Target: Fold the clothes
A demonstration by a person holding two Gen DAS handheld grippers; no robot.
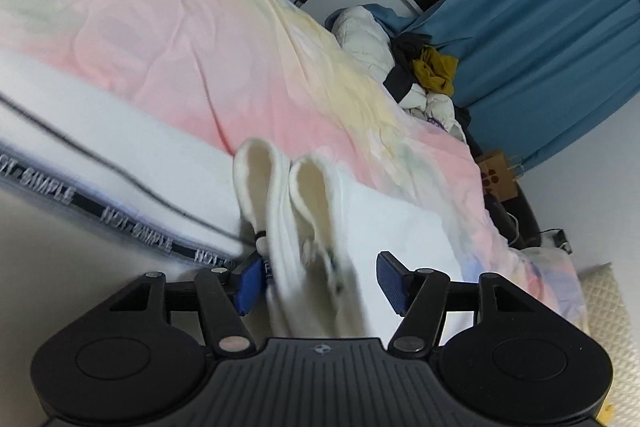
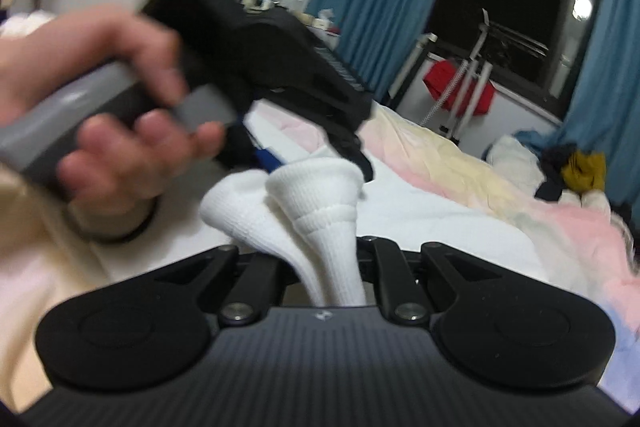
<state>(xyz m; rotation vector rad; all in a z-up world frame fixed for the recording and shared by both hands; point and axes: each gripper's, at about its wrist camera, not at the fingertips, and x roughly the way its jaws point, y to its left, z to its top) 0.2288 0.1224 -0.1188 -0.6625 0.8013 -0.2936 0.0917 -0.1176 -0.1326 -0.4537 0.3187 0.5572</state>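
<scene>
A pair of white socks (image 1: 296,227) hangs between the blue pads of my left gripper (image 1: 320,281), cuffs pointing away over the bed. The left jaws stand wide apart and the socks pass between them without being pinched. In the right wrist view the same white socks (image 2: 320,223) rise from between the fingers of my right gripper (image 2: 334,287), which is shut on them. The left gripper (image 2: 256,59), held in a hand (image 2: 100,115), hovers just beyond the sock cuffs, blurred.
A bed with a pastel pink and yellow duvet (image 1: 180,39) fills the view. A pile of clothes (image 1: 424,67) lies at its far end by blue curtains (image 1: 540,27). A drying rack with a red garment (image 2: 460,87) stands by the window.
</scene>
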